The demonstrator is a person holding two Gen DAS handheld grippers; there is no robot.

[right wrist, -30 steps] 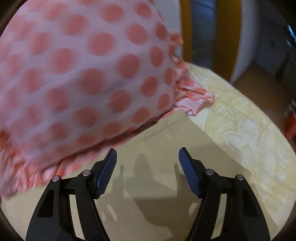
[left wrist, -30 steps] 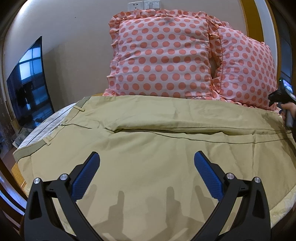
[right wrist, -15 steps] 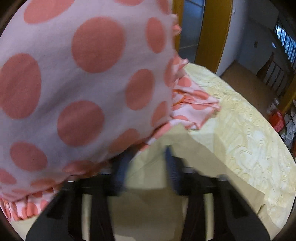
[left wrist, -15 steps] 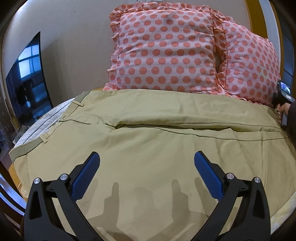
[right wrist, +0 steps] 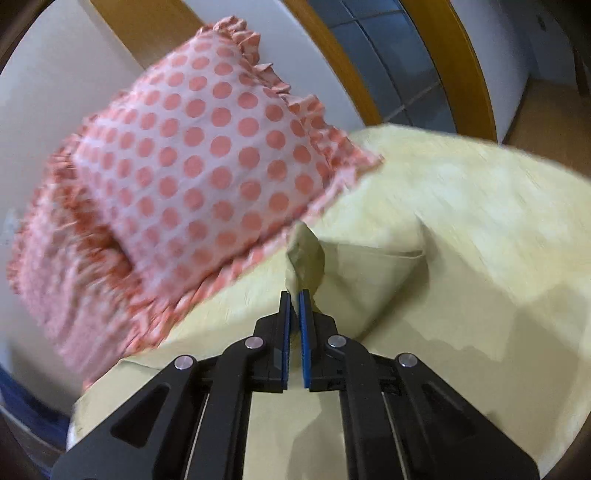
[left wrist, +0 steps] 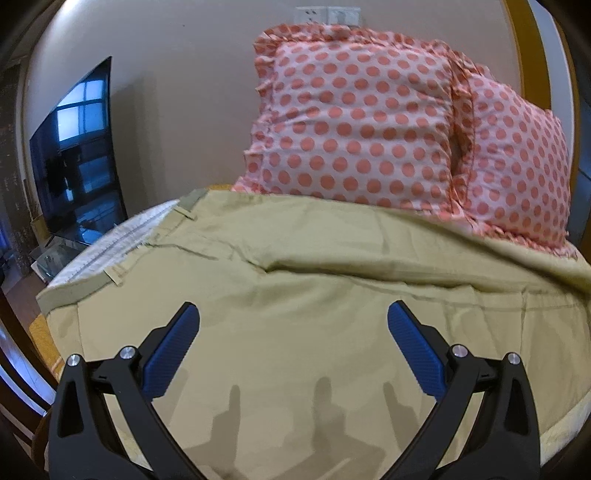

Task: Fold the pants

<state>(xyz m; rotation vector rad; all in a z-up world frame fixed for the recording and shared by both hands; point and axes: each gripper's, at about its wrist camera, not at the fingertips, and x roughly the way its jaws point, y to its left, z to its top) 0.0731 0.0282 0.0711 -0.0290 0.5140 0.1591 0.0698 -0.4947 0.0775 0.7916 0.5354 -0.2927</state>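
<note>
Two hand-held grippers: left hand-held gripper (left wrist: pixel 293 347) spread apart above khaki pants (left wrist: pixel 332 295)
Right hand-held gripper (right wrist: pixel 294 314): clamped on pants corner beside polka-dot pillow (right wrist: pixel 207 155)

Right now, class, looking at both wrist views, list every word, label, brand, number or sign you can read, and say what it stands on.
None: no readable text shows in either view.
khaki pants: no tag or label visible.
polka-dot pillows: pattern only, no writing.
television: dark screen with window reflections, no logo legible.
wall sockets: plain plates, any marking too small to read.
right gripper, shut on a corner of the pants; open left gripper: no markings.
</note>
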